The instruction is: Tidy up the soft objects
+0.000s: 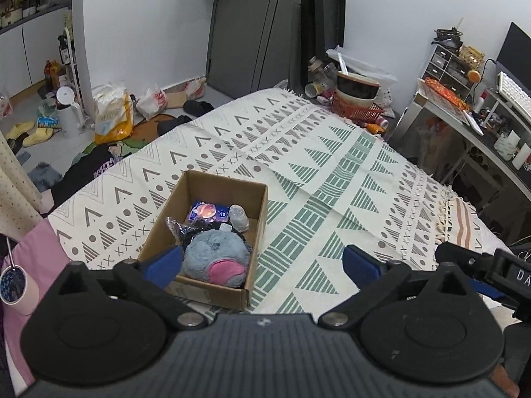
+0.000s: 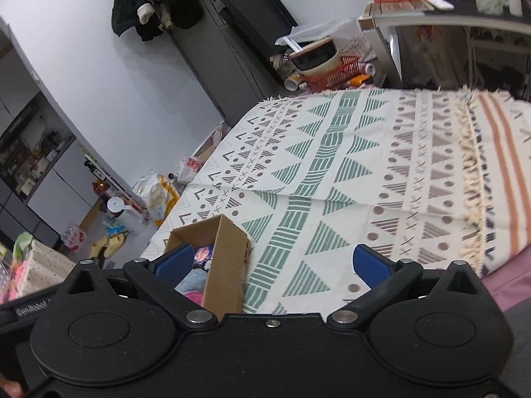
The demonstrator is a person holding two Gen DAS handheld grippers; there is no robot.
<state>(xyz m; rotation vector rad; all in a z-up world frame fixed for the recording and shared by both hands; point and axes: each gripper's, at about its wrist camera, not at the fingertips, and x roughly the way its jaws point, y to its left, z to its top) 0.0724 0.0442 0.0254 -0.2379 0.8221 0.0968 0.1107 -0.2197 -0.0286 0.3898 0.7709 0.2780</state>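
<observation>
A brown cardboard box [image 1: 255,212] stands on the patterned blanket [image 1: 332,172]. Inside lie a grey-blue plush toy with a pink patch [image 1: 215,260], a purple packet [image 1: 207,211], a dark crinkly wrapper [image 1: 186,229] and a grey bundle [image 1: 239,218]. My left gripper [image 1: 262,262] hovers open above the box's near end, its left finger over the plush. In the right wrist view the same box [image 2: 225,262] sits at lower left with the plush [image 2: 194,280] partly hidden. My right gripper [image 2: 272,262] is open and holds nothing, its left finger over the box.
An orange basket with bowls [image 1: 360,104] stands past the blanket's far end. A cluttered desk [image 1: 471,122] runs along the right. Bags, slippers and a white kettle [image 1: 68,112] litter the floor at left. Pink bedding [image 1: 36,258] borders the blanket.
</observation>
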